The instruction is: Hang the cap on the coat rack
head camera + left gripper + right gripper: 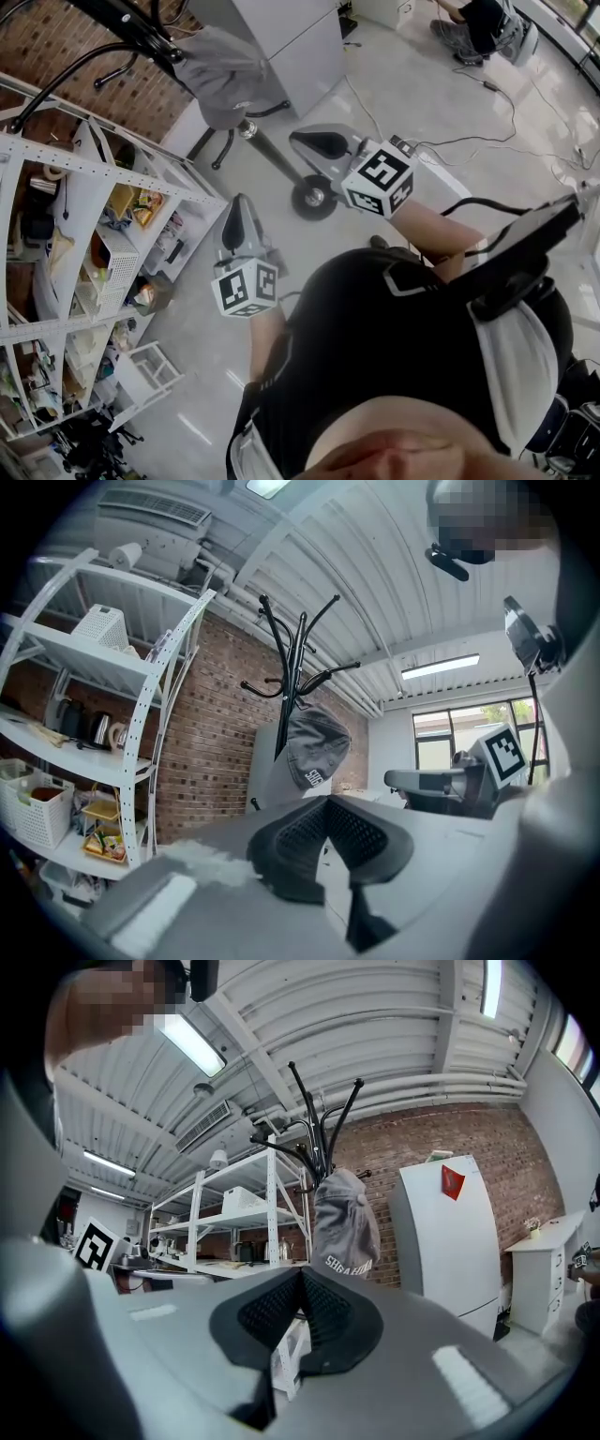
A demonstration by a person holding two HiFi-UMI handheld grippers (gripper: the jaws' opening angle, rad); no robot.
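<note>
Both grippers have their jaws pressed together at the tips with nothing between them, so the left gripper point(328, 802) and the right gripper point(301, 1272) are each empty. Beyond the fingertips, a little above them and well apart, the grey cap point(316, 747) hangs on the black coat rack point(296, 658), and neither tool touches it. To the left of the left fingers point(298, 841) stands a white shelf unit point(145, 714) before a brick wall point(216, 742).

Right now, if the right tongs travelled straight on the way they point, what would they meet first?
Most likely the grey cap hanging on the black coat rack, seen just above the shut right tongs; depth is unclear.
</note>
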